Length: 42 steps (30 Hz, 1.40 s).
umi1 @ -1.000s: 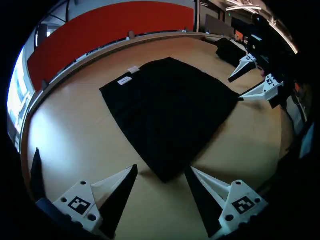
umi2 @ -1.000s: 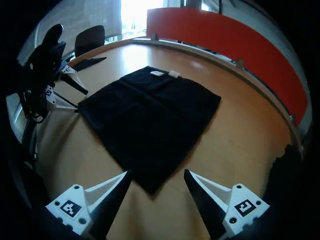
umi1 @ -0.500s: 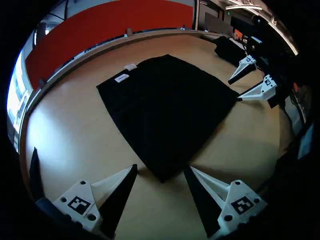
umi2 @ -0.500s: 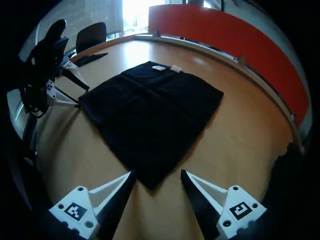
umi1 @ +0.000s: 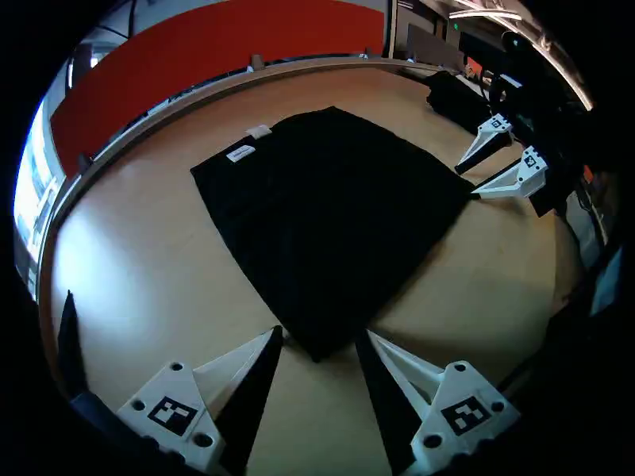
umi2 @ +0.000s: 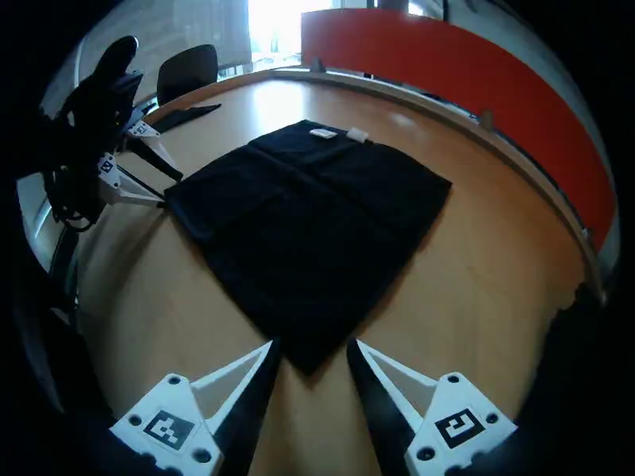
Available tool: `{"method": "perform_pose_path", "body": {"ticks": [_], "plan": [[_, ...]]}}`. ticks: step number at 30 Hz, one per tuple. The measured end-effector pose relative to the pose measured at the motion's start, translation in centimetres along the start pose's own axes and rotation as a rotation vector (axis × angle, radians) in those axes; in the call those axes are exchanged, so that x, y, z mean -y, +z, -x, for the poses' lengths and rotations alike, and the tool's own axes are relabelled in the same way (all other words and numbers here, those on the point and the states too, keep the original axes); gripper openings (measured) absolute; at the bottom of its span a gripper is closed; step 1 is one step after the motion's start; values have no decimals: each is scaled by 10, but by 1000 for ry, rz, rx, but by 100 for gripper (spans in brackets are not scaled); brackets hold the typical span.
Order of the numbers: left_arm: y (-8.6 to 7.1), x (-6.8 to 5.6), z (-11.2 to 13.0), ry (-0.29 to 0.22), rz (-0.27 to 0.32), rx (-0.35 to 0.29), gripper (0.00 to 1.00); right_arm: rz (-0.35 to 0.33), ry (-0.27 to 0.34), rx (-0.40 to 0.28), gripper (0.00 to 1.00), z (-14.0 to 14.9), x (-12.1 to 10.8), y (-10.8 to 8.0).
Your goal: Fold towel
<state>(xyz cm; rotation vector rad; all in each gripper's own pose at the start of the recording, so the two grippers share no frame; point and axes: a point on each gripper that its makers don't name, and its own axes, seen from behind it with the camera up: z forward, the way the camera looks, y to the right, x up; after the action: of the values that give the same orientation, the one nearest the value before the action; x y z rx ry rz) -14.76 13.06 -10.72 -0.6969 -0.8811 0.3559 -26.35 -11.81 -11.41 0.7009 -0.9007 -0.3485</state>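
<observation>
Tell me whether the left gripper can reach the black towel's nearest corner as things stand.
Probably yes: the towel has its corner lying between the left gripper and its open fingers, flat on the table, with nothing in the way.

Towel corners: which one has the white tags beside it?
The corner farthest from the right gripper, straight ahead in its view. Two white tags lie by it; the other three corners are plain black.
</observation>
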Motion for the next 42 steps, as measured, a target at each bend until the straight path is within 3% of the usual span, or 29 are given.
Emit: {"method": "perform_pose_path", "body": {"ticks": [8,14,16,29,42], "plan": [[0,-2,1,-5,-3,6,53,-5,-7,1,32,-1,2,0],[1,0,0,-9,-18,11,19,-5,-6,0,23,-1,5,-1],[1,-2,0,-9,-19,12,17,-3,-3,0,20,-2,5,0],[-4,-6,-3,-32,-18,14,14,8,1,-29,16,-14,2,-7],[-44,-3,-35,-53,-51,-40,14,46,24,-93,16,-53,-3,-44]]}}
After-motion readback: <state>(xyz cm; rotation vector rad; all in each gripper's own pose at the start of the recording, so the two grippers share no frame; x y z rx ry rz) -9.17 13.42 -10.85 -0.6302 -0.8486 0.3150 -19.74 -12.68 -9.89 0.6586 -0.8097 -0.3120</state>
